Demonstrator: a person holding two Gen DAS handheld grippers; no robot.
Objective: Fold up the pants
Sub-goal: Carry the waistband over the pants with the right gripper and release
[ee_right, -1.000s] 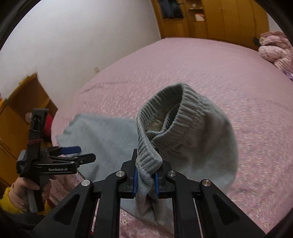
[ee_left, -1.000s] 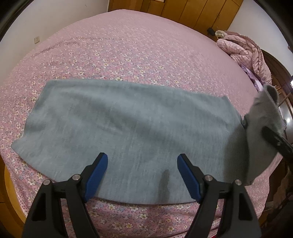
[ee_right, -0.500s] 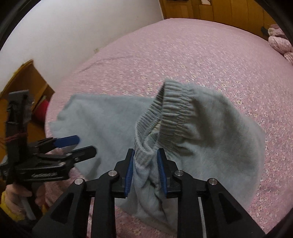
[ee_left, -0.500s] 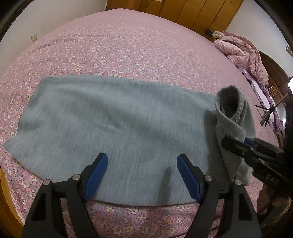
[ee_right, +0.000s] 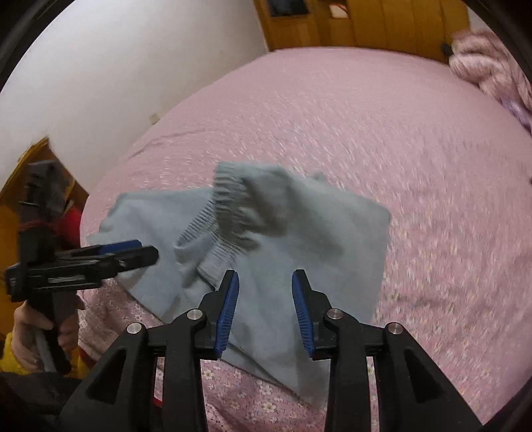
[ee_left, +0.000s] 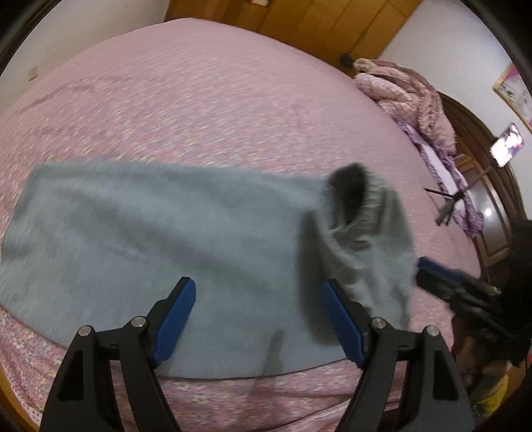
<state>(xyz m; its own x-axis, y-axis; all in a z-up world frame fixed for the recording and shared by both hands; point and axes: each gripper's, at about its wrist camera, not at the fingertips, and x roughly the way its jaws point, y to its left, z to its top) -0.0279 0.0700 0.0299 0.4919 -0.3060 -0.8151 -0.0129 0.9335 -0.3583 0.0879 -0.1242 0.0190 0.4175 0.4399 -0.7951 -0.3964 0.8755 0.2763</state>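
The gray knit pants (ee_left: 159, 239) are lying across the near part of a bed covered by a pink floral bedspread (ee_left: 206, 109), stretching flat toward the left in the left wrist view, with their ribbed waistband (ee_left: 362, 196) end bunching up in a loose hump on the right. In the right wrist view the same pants (ee_right: 332, 239) are spreading over the bedspread (ee_right: 382, 133), and the waistband (ee_right: 229, 206) is folding over onto the rest of the fabric, blurred so its exact lie is hard to make out. The left gripper (ee_left: 257, 319) is hovering above the near edge of the pants with its blue-padded fingers spread wide, gripping nothing. The right gripper (ee_right: 265, 305) is also standing with its fingers parted, the cloth showing between them and not pinched. Each tool is appearing in the other's camera: the right gripper (ee_left: 442, 279) is reaching in from the right edge just beside the bunched waistband, and the left gripper (ee_right: 99, 259) is pointing in from the left over the pants' edge, held by a hand (ee_right: 30, 332). A pink quilted garment (ee_left: 409, 96) is sitting at the far right side of the bed, beyond which wooden cabinets (ee_left: 316, 26) are lining the wall.
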